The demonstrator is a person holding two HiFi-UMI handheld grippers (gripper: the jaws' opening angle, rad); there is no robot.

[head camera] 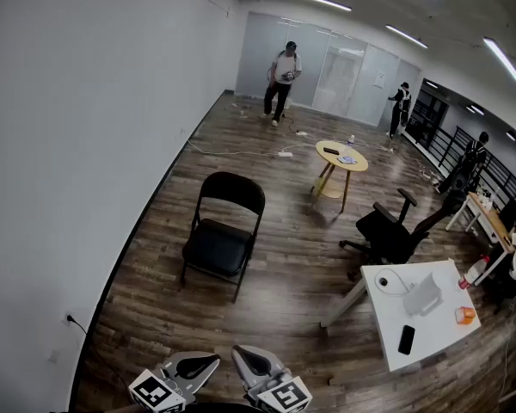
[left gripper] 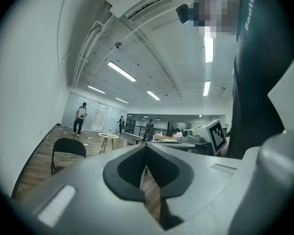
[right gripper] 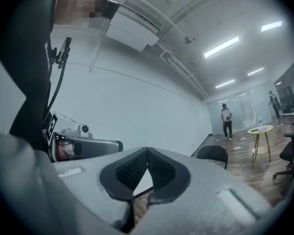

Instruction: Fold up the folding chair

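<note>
Two empty grippers sit clenched at the head view's six o'clock, the left gripper [head camera: 192,366] beside the right gripper [head camera: 256,361]. The folding chair [head camera: 222,231] stands unfolded on the wood floor [head camera: 284,256] at their twelve o'clock, well apart from them. A white tabletop [head camera: 430,334] lies at four o'clock.

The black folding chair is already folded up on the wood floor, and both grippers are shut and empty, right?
Not folded: the head view shows the folding chair standing open, seat down, on the wood floor. The left gripper and right gripper are shut and empty.
</note>
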